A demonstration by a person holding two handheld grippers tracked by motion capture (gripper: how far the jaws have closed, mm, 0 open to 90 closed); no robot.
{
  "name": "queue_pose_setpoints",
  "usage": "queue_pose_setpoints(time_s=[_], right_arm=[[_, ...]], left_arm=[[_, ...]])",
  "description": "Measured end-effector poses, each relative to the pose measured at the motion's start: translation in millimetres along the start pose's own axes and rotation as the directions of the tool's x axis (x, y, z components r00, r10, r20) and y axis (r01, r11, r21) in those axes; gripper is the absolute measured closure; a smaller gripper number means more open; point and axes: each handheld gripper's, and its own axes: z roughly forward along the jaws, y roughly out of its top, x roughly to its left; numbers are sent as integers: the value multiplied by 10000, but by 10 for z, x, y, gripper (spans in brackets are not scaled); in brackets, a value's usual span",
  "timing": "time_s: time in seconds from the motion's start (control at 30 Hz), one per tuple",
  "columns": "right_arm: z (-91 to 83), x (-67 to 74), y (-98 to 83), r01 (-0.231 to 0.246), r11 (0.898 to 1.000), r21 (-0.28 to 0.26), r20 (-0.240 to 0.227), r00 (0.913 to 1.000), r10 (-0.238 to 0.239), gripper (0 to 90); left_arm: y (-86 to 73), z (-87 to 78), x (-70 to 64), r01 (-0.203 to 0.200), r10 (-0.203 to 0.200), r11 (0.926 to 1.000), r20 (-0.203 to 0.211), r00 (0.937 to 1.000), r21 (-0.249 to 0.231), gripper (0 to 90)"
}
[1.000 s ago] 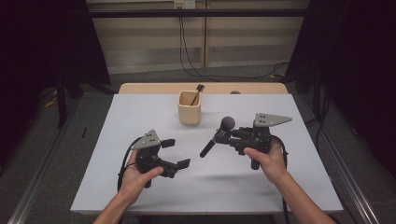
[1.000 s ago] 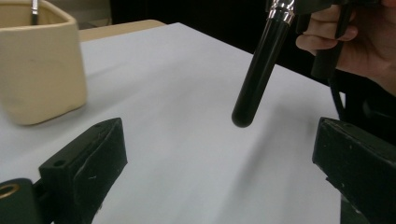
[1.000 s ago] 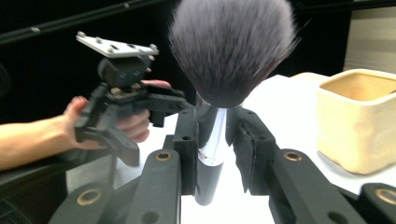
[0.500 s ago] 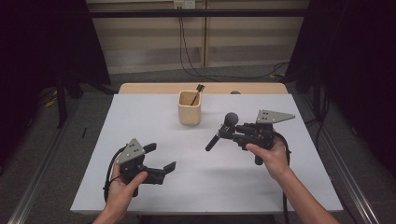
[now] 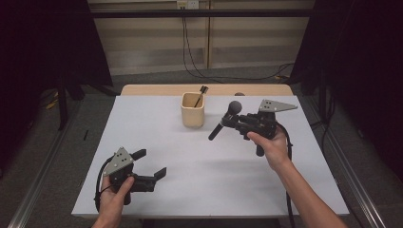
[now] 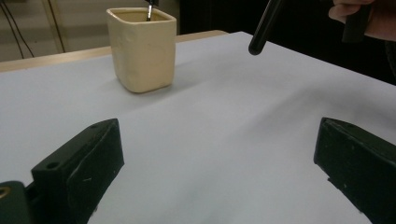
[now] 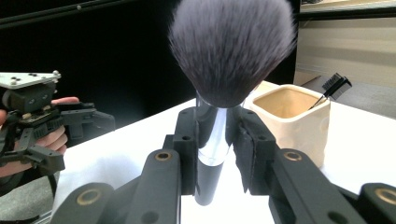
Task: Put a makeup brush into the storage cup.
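A white-topped table (image 5: 199,156) with a wooden far edge carries a cream square cup (image 5: 193,109) near its far middle.

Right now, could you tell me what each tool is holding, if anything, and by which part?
The right tool grips a makeup brush by its shiny collar just under the bristles. The left tool is open and holds nothing.

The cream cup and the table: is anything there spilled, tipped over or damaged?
Nothing stands out. The cream cup stands upright on the white table with a small black brush leaning inside it. No spill or damage is visible.
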Motion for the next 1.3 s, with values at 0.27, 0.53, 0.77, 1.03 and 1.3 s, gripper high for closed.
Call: queue_pose_setpoints(time_s=[0.27, 0.53, 0.77, 1.03, 1.3], right_arm=[[117, -55, 89, 244, 9991, 357, 391, 9989, -258, 719], [216, -105, 194, 242, 9994, 237, 555, 9981, -255, 718], [297, -221, 316, 268, 9995, 156, 895, 9956, -281, 719], [407, -334, 478, 504, 9987, 45, 1186, 9916, -506, 718], [597, -396, 645, 555, 9985, -2, 1367, 9891, -550, 718]], left_arm=[[-45, -36, 76, -33, 30, 9998, -129, 9999, -184, 15], [-41, -57, 114, 23, -28, 9996, -188, 9998, -295, 16], [-63, -99, 186, 175, -184, 9995, -332, 9993, -276, 16], [-67, -126, 174, 105, -113, 9998, -394, 9992, -187, 16], [-65, -130, 155, 120, -129, 9996, -413, 9991, -240, 17]])
